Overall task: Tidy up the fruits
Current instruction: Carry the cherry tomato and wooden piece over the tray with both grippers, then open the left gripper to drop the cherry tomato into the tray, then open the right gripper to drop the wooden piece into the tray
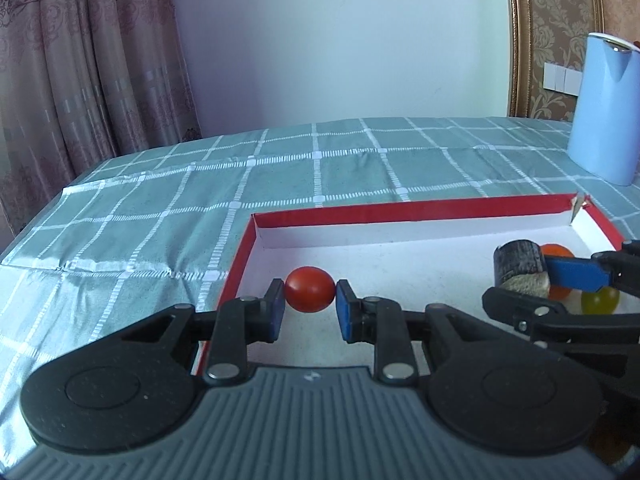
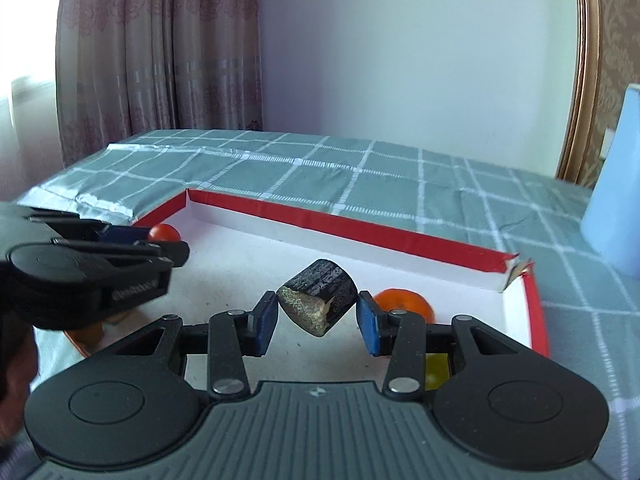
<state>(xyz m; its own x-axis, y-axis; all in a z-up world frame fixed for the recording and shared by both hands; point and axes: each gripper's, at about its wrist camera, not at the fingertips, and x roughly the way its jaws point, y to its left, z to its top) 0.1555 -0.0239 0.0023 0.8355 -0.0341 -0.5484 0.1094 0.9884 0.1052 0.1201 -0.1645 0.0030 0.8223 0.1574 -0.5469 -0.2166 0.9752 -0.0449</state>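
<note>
Your left fingers (image 1: 310, 312) pinching a tomato (image 1: 310, 289), your right fingers (image 2: 317, 322) clamping a dark chunk (image 2: 320, 302), both over the tray (image 1: 400, 236).

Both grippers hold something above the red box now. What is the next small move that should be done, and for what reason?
Probably lower both and open. The left gripper pinches the red tomato over the red box, and the right gripper clamps the dark cane piece over its white floor, near the orange fruit. Both seem slightly above the floor, so easing down first should stop rolling.
</note>
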